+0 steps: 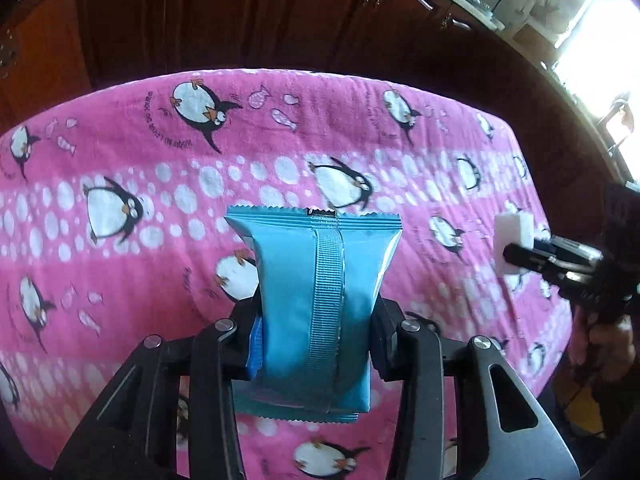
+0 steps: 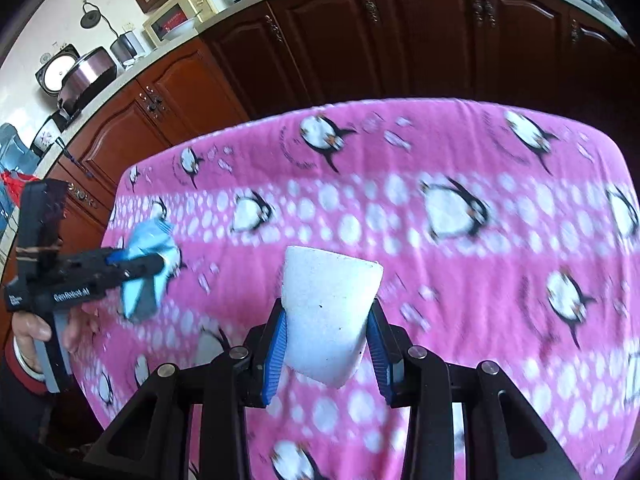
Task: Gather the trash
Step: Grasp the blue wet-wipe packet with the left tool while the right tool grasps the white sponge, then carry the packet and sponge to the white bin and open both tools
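The left gripper [image 1: 316, 336] is clamped on a light blue, crinkle-edged plastic snack packet [image 1: 320, 300]. The packet stands up between the two black fingers, its sealed seam running down the middle, its serrated top edge reaching out ahead of the fingertips and its lower end hanging behind them. Beneath it lies a pink fleece cloth printed with black-and-white penguins and white dots [image 1: 120, 152], spread over the table.

The right gripper [image 2: 328, 340] pinches a white, blocky piece of foam [image 2: 330, 312] between its blue ribbed pads [image 2: 278, 354]; the block widens ahead of the fingertips and its sides are pressed in where the pads bear on it. From the left wrist camera, the same foam block shows at the tip of the right gripper, far off to the right, above the cloth's edge. From the right wrist camera, the left gripper and its blue packet appear far to the left, with a person's hand [image 2: 40, 332] wrapped around the grey handle. Dark brown wooden cabinets [image 2: 360, 40] stand beyond the cloth.
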